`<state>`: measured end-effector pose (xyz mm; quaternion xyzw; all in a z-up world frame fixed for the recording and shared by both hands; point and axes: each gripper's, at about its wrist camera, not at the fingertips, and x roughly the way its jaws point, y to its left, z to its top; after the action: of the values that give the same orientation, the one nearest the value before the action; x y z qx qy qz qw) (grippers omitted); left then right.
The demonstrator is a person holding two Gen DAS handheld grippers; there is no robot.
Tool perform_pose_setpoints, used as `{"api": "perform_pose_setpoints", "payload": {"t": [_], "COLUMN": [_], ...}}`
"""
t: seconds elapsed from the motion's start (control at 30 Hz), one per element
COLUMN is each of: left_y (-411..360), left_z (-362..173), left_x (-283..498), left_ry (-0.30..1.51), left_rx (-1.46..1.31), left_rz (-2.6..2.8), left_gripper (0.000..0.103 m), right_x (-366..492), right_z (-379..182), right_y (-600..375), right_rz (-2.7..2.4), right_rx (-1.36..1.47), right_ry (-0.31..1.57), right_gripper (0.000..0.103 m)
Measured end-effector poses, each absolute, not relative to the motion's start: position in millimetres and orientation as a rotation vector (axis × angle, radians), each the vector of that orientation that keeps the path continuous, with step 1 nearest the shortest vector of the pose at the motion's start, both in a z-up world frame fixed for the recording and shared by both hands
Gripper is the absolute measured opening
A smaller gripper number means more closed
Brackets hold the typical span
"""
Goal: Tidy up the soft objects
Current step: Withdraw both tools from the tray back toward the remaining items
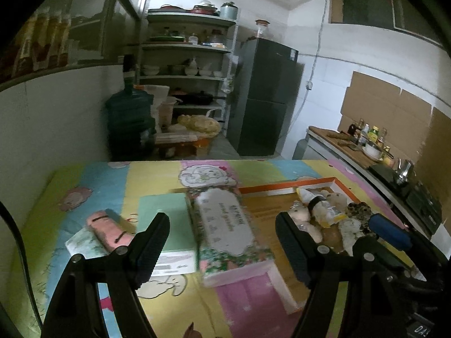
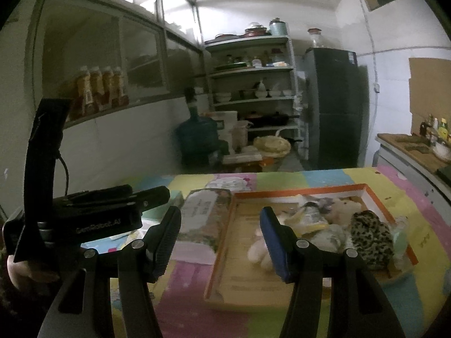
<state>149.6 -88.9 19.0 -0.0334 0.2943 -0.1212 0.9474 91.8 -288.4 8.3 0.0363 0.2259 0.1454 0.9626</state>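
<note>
My left gripper [image 1: 224, 242] hangs open over the cartoon-print cloth, with a floral tissue pack [image 1: 225, 225] lying on the table beyond its fingers. A pink soft roll [image 1: 108, 231] lies to its left on a paper. An orange-rimmed shallow box [image 1: 282, 189] to the right holds a cream plush bear [image 1: 303, 215], a leopard-print soft item [image 1: 359, 209] and other soft toys. My right gripper [image 2: 221, 239] is open and empty above the near edge of the box [image 2: 282, 192]. The leopard-print item [image 2: 372, 235] lies right of it and the tissue pack [image 2: 200, 217] left.
A pale green sheet [image 1: 166, 208] lies beside the tissue pack. Behind the table stand a water jug [image 1: 129, 118], open shelves of dishes [image 1: 186, 70] and a dark fridge [image 1: 265, 95]. A counter with bottles and a stove [image 1: 375, 152] runs along the right.
</note>
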Motion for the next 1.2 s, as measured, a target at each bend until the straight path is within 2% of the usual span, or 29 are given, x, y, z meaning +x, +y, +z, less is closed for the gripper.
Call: {"api": "perform_pose_setpoints", "payload": {"t": [0.63, 1.2], "left_y": [-5.6, 105.1], "left_z": [5.1, -28.4], "left_x": [134.9, 100.7], "left_ry": [0.598, 0.604], "left_rx": [-0.123, -0.168], "left_rz": [-0.072, 0.184], "left_gripper": [0.077, 0.077], "right_x": [97.1, 125.5], "right_z": [8.6, -24.0], "right_y": [-212.2, -109.9], "right_rz": [0.417, 0.7], "right_rx": [-0.007, -0.057], "right_ry": [0.492, 0.625], "right_gripper": [0.06, 0.06]}}
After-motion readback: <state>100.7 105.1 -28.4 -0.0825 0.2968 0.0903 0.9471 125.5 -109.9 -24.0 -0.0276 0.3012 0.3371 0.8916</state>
